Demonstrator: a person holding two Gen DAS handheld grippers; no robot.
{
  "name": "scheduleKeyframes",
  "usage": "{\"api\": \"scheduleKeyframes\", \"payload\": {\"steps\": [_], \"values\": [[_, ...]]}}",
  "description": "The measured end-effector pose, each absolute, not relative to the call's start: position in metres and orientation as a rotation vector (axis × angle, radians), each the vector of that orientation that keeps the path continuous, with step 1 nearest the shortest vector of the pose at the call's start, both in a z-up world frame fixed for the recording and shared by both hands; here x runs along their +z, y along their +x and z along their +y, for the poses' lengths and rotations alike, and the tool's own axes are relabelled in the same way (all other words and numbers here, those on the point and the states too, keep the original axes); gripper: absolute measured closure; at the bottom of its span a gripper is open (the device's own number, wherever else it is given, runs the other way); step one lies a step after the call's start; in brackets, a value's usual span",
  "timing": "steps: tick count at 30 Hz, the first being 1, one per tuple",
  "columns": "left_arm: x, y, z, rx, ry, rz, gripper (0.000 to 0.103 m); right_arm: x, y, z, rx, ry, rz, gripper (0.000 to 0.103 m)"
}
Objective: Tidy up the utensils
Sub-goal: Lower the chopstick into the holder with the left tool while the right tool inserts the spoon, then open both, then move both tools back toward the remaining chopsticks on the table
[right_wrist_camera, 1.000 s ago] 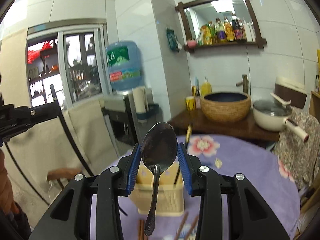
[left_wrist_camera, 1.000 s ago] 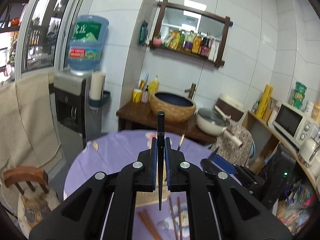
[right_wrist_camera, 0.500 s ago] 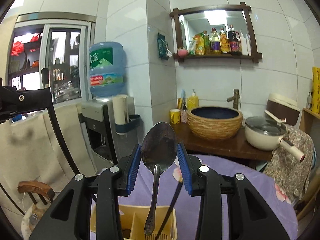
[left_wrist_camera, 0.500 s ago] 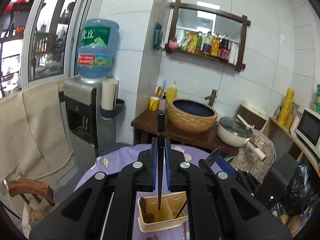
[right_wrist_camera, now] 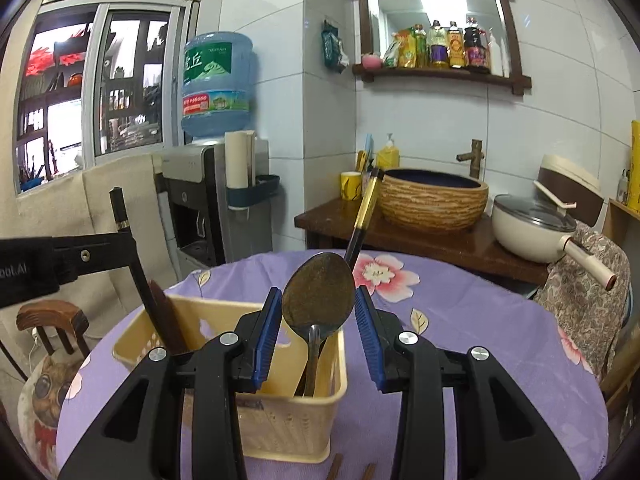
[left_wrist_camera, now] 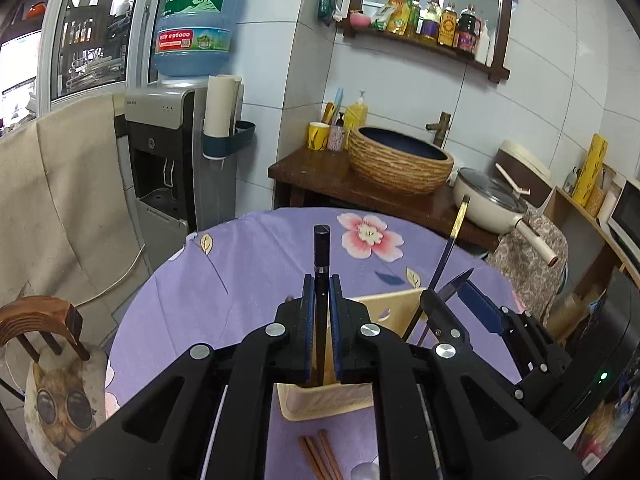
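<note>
Cream plastic, that's the utensil basket (right_wrist_camera: 280, 412) sitting on the purple flowered tablecloth (right_wrist_camera: 460, 320), and both tools are right over it. On the near side of the basket the left gripper (left_wrist_camera: 321, 308) is pinched tight on a black chopstick (left_wrist_camera: 321, 248), which stands upright with its lower end dipping inside the basket's rim. Just right of it, the right gripper (right_wrist_camera: 316, 332) has its blue pads (right_wrist_camera: 266, 336) clamped narrowly on a metal spoon (right_wrist_camera: 318, 292), bowl up and handle pointing down into the basket's right-hand compartment. Also standing in the basket is a black chopstick with a gold band (right_wrist_camera: 362, 216), leaning away toward the far side. In front of the basket, a few brown chopsticks (left_wrist_camera: 320, 456) lie loose on the cloth.
</note>
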State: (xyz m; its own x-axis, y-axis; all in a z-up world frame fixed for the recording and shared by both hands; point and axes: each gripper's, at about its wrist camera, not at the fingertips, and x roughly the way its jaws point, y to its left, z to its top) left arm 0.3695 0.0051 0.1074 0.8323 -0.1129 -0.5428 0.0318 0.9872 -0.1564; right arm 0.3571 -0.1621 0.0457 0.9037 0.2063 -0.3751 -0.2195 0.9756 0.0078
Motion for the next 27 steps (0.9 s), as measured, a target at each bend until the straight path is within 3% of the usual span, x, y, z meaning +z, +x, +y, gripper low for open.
{"api": "scheduleKeyframes", "payload": {"steps": [4,13,14,15,17,20,25,27], "values": [[0.1,0.364,0.003,-0.082,-0.136,0.58,0.096,0.037,0.349,-0.16,0.229,-0.052,0.379,0.066],[0.115,0.333,0.005,-0.105,-0.118,0.52,0.095,0.051,0.313,-0.178,0.242,-0.047,0.321,0.051],[0.114,0.325,0.006,-0.107,-0.116,0.517,0.086,0.053,0.307,-0.18,0.247,-0.048,0.32,0.049],[0.113,0.318,0.008,-0.111,-0.12,0.519,0.064,0.054,0.301,-0.183,0.253,-0.05,0.324,0.047],[0.107,0.305,0.014,-0.103,-0.14,0.511,0.028,0.052,0.289,-0.19,0.252,-0.056,0.353,0.046],[0.089,0.284,0.019,-0.049,-0.133,0.516,0.027,0.038,0.278,-0.201,0.249,-0.044,0.465,0.046],[0.035,0.273,0.025,-0.017,-0.141,0.672,0.027,-0.002,0.265,-0.215,0.216,-0.031,0.631,0.046],[0.01,0.272,0.025,-0.012,-0.141,0.745,0.039,-0.018,0.261,-0.218,0.206,-0.018,0.681,0.046]]}}
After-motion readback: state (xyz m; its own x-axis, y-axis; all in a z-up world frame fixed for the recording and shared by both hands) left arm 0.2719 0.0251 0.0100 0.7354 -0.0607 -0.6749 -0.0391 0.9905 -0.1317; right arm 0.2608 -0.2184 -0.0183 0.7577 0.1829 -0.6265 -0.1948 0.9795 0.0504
